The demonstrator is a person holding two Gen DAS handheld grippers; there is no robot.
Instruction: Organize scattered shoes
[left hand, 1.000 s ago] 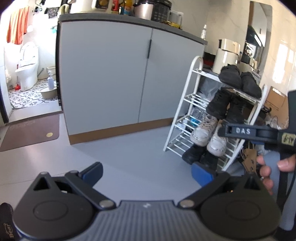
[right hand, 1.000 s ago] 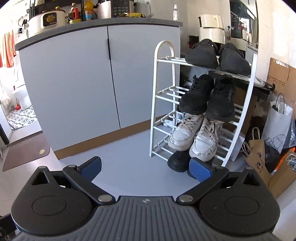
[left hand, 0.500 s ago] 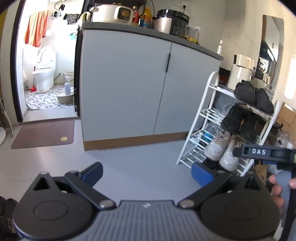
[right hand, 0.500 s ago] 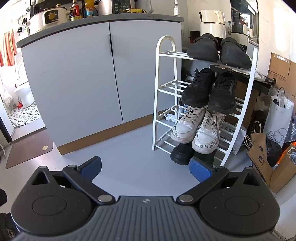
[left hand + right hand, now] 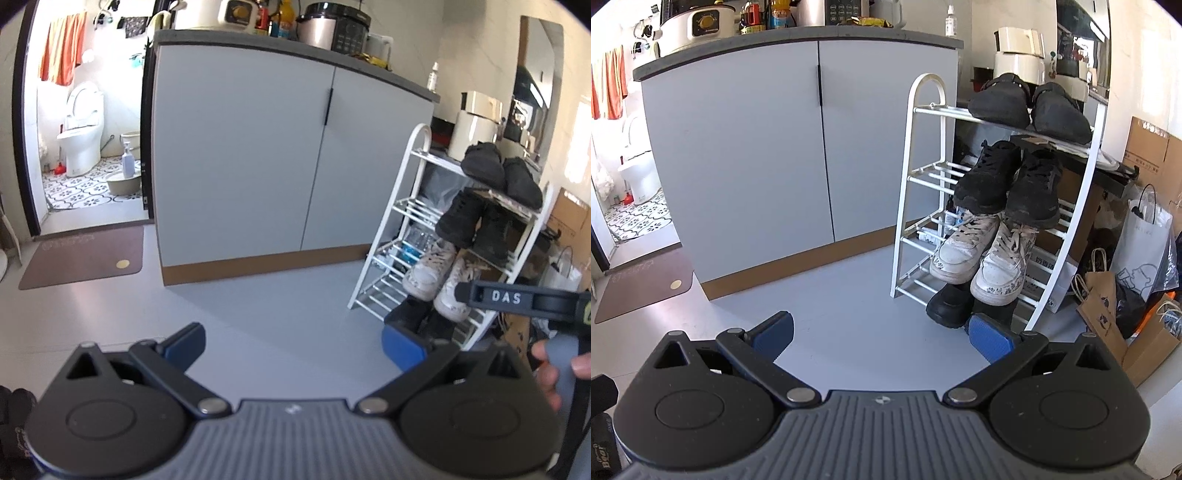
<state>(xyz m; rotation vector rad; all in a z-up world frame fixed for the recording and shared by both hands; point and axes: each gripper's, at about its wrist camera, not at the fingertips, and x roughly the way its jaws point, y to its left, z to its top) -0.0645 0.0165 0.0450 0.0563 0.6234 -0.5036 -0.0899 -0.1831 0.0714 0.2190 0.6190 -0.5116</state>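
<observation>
White shoe rack (image 5: pixel 916 177) is taken as reference, stood on the grey floor (image 5: pixel 857 332) just right of the grey cabinet (image 5: pixel 738 166); black slippers (image 5: pixel 1027 105) are seated on its top tier, black sneakers (image 5: pixel 1008 184) one tier down, white sneakers (image 5: pixel 982 254) below those, black shoes (image 5: pixel 949 304) at its foot. Right gripper (image 5: pixel 881 334) is held spread and empty in front of the rack, left gripper (image 5: pixel 291 341) likewise spread and empty, further left of it; paper bags (image 5: pixel 1137 295) are seen right of the rack, brown mat (image 5: pixel 85 256) well left by the bathroom doorway.

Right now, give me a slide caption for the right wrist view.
Open right gripper faces a white shoe rack holding four pairs of shoes beside a grey cabinet.
</observation>
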